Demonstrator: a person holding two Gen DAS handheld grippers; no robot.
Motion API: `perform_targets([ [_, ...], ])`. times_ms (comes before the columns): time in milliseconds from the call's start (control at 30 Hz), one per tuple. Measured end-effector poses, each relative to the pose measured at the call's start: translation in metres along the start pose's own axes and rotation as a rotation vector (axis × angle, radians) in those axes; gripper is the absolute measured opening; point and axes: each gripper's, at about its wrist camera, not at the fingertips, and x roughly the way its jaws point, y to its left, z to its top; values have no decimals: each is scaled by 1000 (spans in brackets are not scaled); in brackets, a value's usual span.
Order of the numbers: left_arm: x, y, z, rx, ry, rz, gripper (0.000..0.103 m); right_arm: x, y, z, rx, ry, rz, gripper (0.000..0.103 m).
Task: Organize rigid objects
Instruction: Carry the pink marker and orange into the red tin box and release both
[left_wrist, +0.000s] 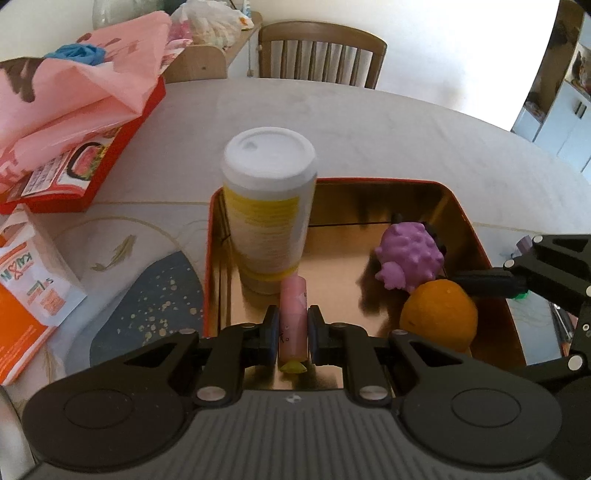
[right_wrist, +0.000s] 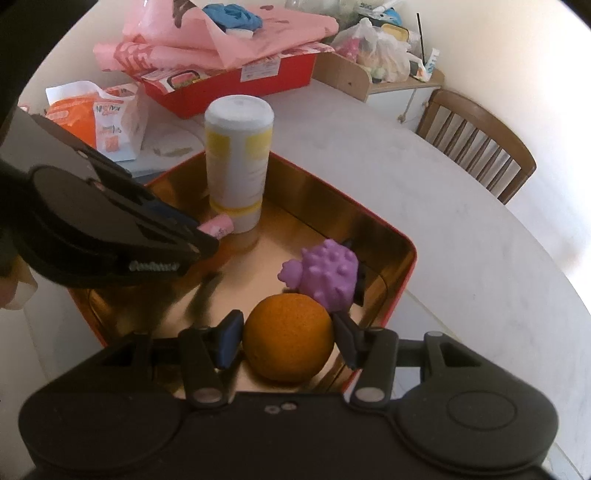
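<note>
A red tin with a gold inside (left_wrist: 458, 206) (right_wrist: 402, 258) sits on the table. In it stand a white and yellow canister (left_wrist: 267, 206) (right_wrist: 238, 162) and lie a purple spiky toy (left_wrist: 410, 256) (right_wrist: 327, 275). My left gripper (left_wrist: 292, 328) is shut on a pink tube (left_wrist: 293, 321) (right_wrist: 218, 225) with a yellow cap, low inside the tin, just in front of the canister. My right gripper (right_wrist: 288, 339) is shut on an orange (right_wrist: 288, 338) (left_wrist: 437, 315) inside the tin, next to the purple toy.
A red box (left_wrist: 107, 147) (right_wrist: 236, 79) under pink paper (left_wrist: 70, 92) lies at the table's far left. An orange and white packet (left_wrist: 26, 291) (right_wrist: 99, 114) lies near it. A wooden chair (left_wrist: 321, 51) (right_wrist: 476, 136) stands beyond the table.
</note>
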Motion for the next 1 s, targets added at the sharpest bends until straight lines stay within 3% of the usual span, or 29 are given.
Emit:
perform_targets([
  [200,5,-9,4,55,16,45,16,0,-1,-2,0,-1,0,53],
  [467,6,-11,6,54,24,59,16,-14,-5,-5,21,-36,7,56],
  [1000,-11,-7,-4,9,22,45,16,-73,-31,-28,225,-132,66,64],
])
